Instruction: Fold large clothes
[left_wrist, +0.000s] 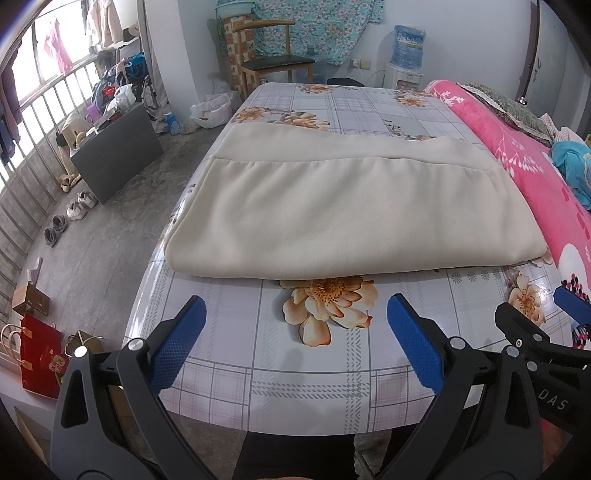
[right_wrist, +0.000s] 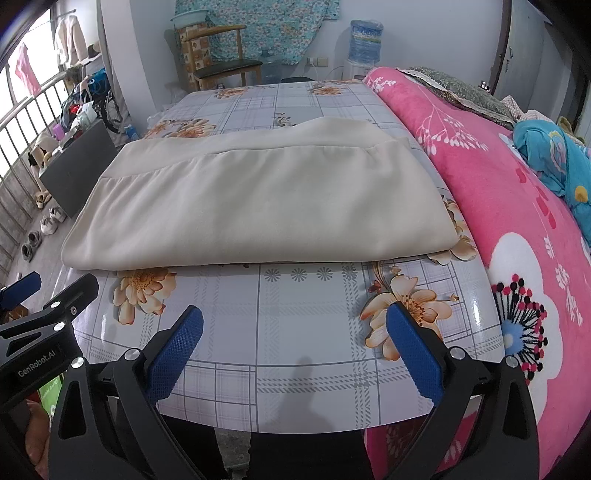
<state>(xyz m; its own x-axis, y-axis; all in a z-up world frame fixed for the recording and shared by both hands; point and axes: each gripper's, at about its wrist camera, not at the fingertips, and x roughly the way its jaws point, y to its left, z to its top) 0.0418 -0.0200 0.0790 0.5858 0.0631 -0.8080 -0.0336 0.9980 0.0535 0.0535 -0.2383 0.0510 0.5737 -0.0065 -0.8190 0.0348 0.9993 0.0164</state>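
A large cream garment (left_wrist: 347, 206) lies folded flat on the table with the floral plaid cloth (left_wrist: 303, 373); it also shows in the right wrist view (right_wrist: 266, 206). My left gripper (left_wrist: 295, 306) is open and empty, held near the table's front edge, short of the garment's near fold. My right gripper (right_wrist: 293, 314) is open and empty, also near the front edge, to the right of the left one. The right gripper's blue finger shows at the right of the left wrist view (left_wrist: 570, 304). The left gripper's finger shows at the left of the right wrist view (right_wrist: 22, 288).
A bed with a pink floral blanket (right_wrist: 517, 206) runs along the table's right side. A wooden chair (left_wrist: 275, 62) and a water dispenser (left_wrist: 406, 55) stand at the far wall. A dark box (left_wrist: 118, 155), shoes and bags lie on the floor at left.
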